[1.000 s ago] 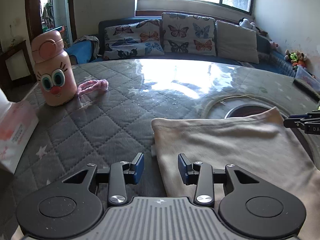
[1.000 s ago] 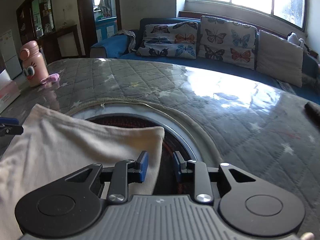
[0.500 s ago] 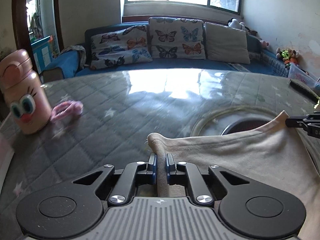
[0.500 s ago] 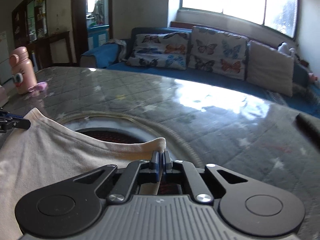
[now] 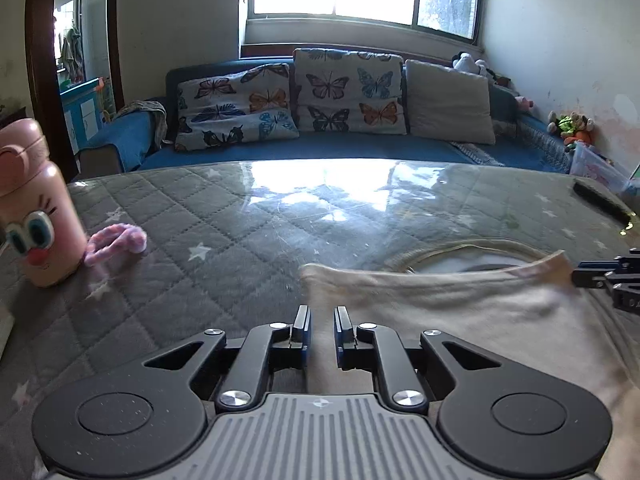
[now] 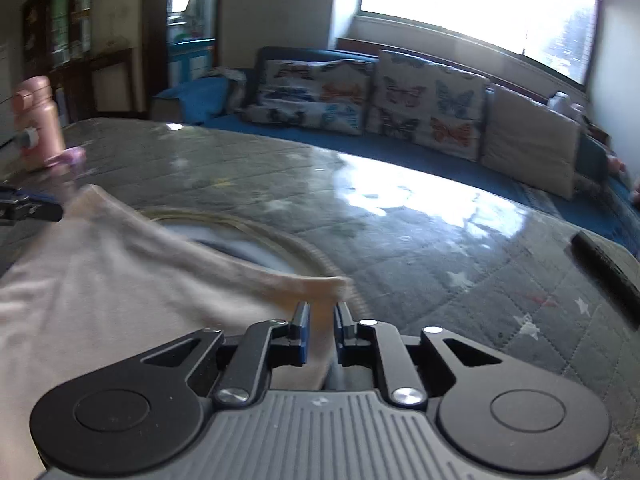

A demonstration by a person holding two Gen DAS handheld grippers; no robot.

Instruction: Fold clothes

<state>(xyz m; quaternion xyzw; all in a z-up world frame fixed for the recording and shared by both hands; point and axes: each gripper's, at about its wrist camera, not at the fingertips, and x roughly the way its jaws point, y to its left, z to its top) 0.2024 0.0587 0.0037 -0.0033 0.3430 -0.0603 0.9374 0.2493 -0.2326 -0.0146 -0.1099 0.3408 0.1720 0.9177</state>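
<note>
A beige cloth [image 5: 460, 312] lies spread on the grey quilted table [image 5: 248, 264], its far edge over a round opening. My left gripper [image 5: 322, 320] sits at the cloth's far left corner. Its jaws are opening, a narrow gap shows, and the cloth's edge runs between the pads without being pinched. My right gripper [image 6: 321, 316] sits at the far right corner of the cloth [image 6: 120, 288]. Its jaws are opening too, with cloth between them. Each gripper shows at the edge of the other's view, the right gripper [image 5: 608, 280] and the left gripper [image 6: 28, 208].
A pink bottle with a cartoon face [image 5: 32, 208] and a pink fuzzy band [image 5: 120, 240] stand at the table's left. A round rimmed opening [image 5: 472, 260] lies beyond the cloth. A black flat object [image 5: 600, 200] rests at the far right. A sofa with butterfly cushions [image 5: 320, 100] is behind.
Both grippers closed on the cloth's far corners and carried them a little farther along the table. Their jaws have now parted slightly again.
</note>
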